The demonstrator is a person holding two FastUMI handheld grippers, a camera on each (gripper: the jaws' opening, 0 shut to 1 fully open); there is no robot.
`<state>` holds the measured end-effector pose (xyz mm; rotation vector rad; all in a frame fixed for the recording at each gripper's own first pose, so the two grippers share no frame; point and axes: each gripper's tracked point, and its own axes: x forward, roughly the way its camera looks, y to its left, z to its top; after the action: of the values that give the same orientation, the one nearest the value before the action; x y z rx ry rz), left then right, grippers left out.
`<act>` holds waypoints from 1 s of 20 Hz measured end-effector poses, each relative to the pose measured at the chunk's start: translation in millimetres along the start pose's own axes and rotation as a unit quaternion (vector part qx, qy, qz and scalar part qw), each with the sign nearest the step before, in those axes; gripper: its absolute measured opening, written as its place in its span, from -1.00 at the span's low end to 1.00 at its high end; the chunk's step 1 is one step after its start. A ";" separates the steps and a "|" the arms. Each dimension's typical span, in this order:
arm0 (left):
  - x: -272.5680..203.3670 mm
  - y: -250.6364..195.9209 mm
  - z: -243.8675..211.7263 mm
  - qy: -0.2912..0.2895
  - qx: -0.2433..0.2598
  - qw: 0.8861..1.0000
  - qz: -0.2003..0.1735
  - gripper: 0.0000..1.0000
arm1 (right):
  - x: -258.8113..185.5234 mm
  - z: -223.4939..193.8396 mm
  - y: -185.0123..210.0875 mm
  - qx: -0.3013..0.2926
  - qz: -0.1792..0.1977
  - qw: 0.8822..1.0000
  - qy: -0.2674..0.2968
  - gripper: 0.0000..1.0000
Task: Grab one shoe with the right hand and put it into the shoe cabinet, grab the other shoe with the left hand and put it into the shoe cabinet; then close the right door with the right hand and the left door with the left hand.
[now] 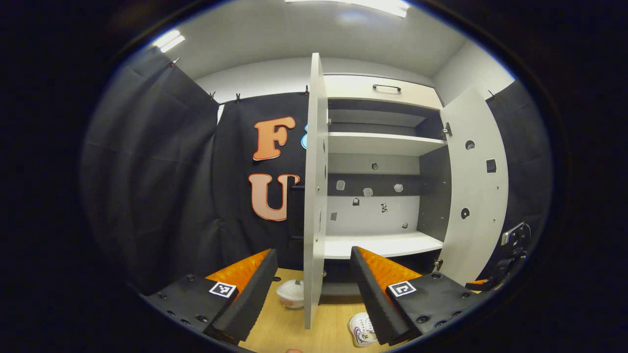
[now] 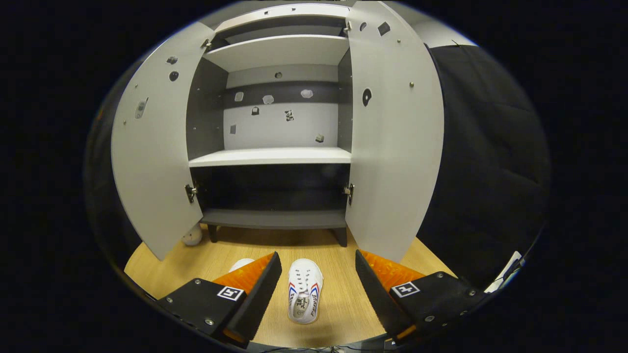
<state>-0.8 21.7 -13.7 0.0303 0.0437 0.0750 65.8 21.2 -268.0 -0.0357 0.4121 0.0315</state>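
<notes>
While both doors of the shoe cabinet (image 2: 274,157) stand wide open and its shelves are bare, I judge I am at the very first step: the right-hand grab of a shoe.

Right gripper (image 2: 318,277): fingers spread wide, holding nothing, touching nothing. It hangs above the wooden floor (image 2: 338,255), aimed at the cabinet front. White sneaker (image 2: 304,290) lies on the floor between my right fingers in that view, toe toward the cabinet, opening nearest me. Second white shoe (image 2: 241,264) sits just beside it, mostly hidden behind my finger.

Left gripper (image 1: 314,289): likewise wide open and empty, held higher, facing the edge of the left door (image 1: 314,196). In the left gripper view a white shoe (image 1: 363,329) shows near the bottom, partly covered by a finger. A pale round object (image 1: 291,293) rests on the floor by the door; I cannot tell what it is.

Next move, as I judge it: lower the right gripper straight down over the sneaker, fingers either side of its body, close, then carry it in onto a shelf (image 2: 271,157).
</notes>
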 end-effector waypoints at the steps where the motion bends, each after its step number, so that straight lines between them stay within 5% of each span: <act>1: 0.2 3.3 0.0 -0.001 0.000 1.000 0.004 0.93 | 7.8 -11.6 -0.1 -0.006 -0.002 1.000 0.012 0.87; 13: -2.1 35.5 -21.7 0.028 0.022 0.998 0.045 0.93 | 93.3 -138.3 1.6 -0.029 -0.003 0.987 0.155 0.68; 20: 1.1 47.5 -45.3 0.055 0.028 0.997 0.054 0.93 | 114.2 -178.8 -0.6 -0.022 -0.006 0.976 0.218 0.19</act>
<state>-5.2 70.5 -57.5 0.0853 0.1536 0.1844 98.9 16.0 -477.4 -0.0896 0.8502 0.0215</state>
